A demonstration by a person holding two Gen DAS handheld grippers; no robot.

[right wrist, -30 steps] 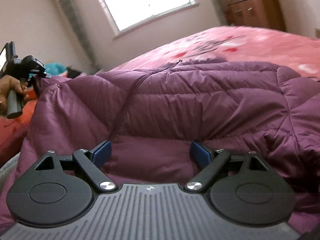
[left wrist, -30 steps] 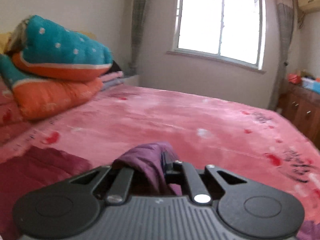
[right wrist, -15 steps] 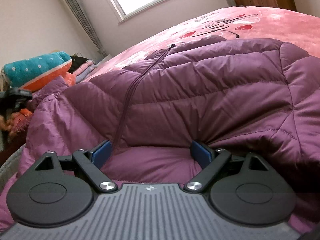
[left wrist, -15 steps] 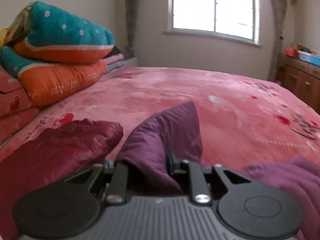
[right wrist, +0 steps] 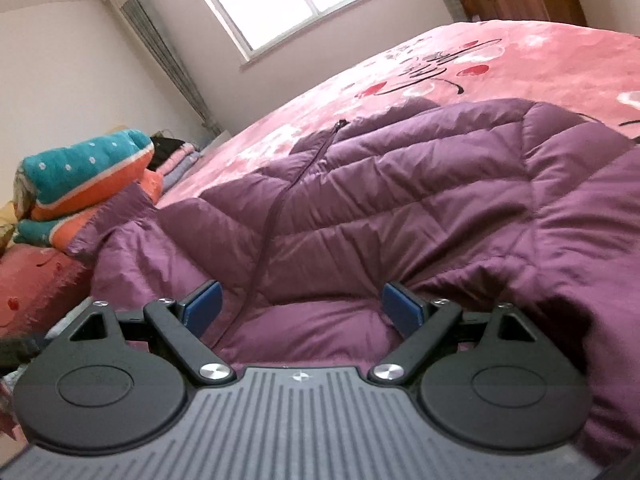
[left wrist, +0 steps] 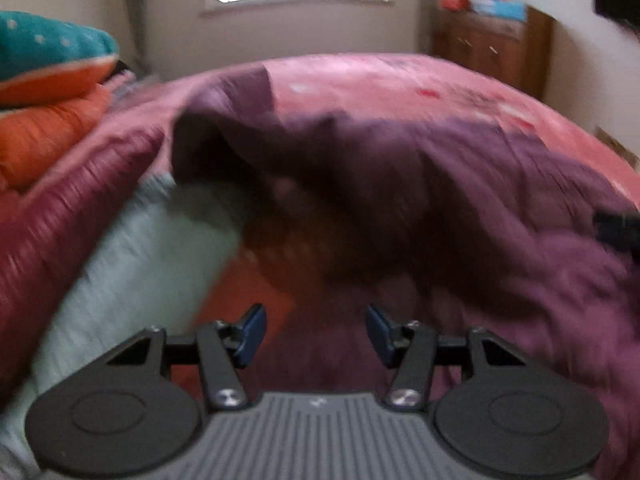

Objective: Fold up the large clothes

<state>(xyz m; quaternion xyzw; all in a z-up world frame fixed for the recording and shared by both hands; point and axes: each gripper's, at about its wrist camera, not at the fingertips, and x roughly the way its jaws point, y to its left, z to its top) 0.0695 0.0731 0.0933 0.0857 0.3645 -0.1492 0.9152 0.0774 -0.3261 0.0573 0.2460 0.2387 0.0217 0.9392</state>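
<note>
My left gripper has just been opening its jaws; nothing sits between them now. My right gripper stands wide, straddling a fold without pinching. The purple jacket lies spread on the pink bed.

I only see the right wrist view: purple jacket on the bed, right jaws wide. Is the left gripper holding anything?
Observer: No. The left gripper is open; its jaws have just been opening, with nothing between them.
Operator: What lies ahead of it?
Observer: The jacket, blurred, with a pale cloth at its left.
Operator: Anything beyond that cloth?
Observer: A dark red garment lies along its left side.
</note>
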